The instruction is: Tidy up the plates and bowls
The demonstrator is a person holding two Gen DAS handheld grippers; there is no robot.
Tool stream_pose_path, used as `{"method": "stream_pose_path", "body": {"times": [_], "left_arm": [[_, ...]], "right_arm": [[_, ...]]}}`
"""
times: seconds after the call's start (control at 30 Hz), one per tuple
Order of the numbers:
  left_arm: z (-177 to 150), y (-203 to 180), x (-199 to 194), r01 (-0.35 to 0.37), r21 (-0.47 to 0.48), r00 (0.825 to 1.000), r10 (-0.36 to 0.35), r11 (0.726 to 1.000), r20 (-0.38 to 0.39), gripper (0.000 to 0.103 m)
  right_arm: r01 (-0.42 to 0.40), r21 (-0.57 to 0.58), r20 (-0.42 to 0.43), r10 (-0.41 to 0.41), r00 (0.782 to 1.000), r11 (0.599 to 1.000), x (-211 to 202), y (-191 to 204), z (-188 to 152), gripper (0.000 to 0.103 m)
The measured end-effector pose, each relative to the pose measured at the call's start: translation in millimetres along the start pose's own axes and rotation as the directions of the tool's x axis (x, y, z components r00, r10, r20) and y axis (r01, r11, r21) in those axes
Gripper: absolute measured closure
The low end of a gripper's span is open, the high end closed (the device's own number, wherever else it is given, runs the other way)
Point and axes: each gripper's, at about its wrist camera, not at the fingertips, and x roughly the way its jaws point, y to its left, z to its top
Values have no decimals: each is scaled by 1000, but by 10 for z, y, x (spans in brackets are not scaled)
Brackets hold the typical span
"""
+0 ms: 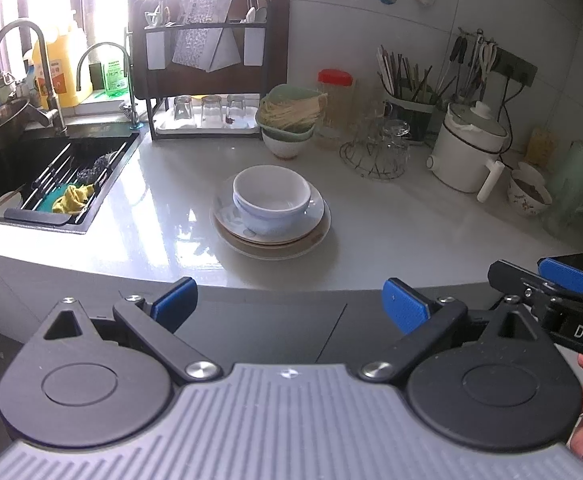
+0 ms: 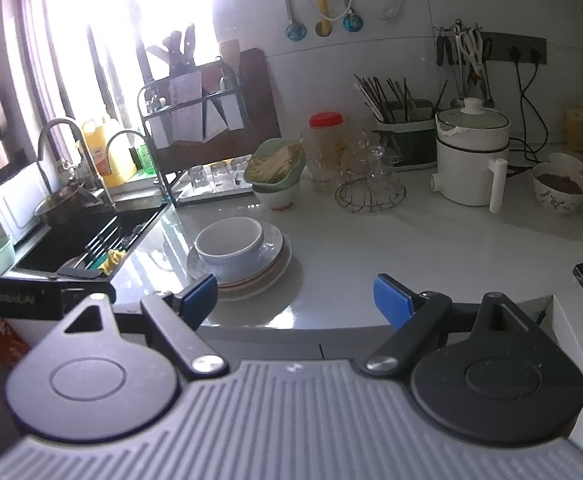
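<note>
1. Near the front edge of the glossy white stone countertop (image 1: 371, 240), right of the black sink (image 1: 11, 176): round white ceramic bowl (image 1: 271, 196), upright, sitting on a stack of shallow pale ceramic plates (image 1: 315, 226).
2. Left black two-finger gripper with blue pads (image 1: 289, 304): jaws wide apart, nothing held, short of the counter edge, well apart from the stack.
3. Right black two-finger gripper with blue pads (image 2: 295, 300): likewise spread wide and empty, just short of the plates.
4. Probably stiff, glazed, slippery, breakable; stack likely heavy.
5. Best hold: bowl rim, one pad inside and one outside; lift first, before the plates.
</note>
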Motion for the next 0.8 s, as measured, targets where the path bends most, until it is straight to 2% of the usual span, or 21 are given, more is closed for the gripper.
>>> {"method": "stream_pose_path", "body": {"times": [0.27,0.6,0.8], "left_arm": [[-4,-30,-53,-14,-15,1000,14,1000,4,2],[4,6,-64,-25,-26,1000,25,999,11,2],[-4,76,-17,-32,-24,999,32,999,-10,2]], "right_arm": [[-18,-32,0,18,1000,999,-38,-21,33,17],[-20,-4,21,20,1000,1000,1,-54,77,17],[-13,-1,8,13,1000,1000,77,2,64,17]]}}
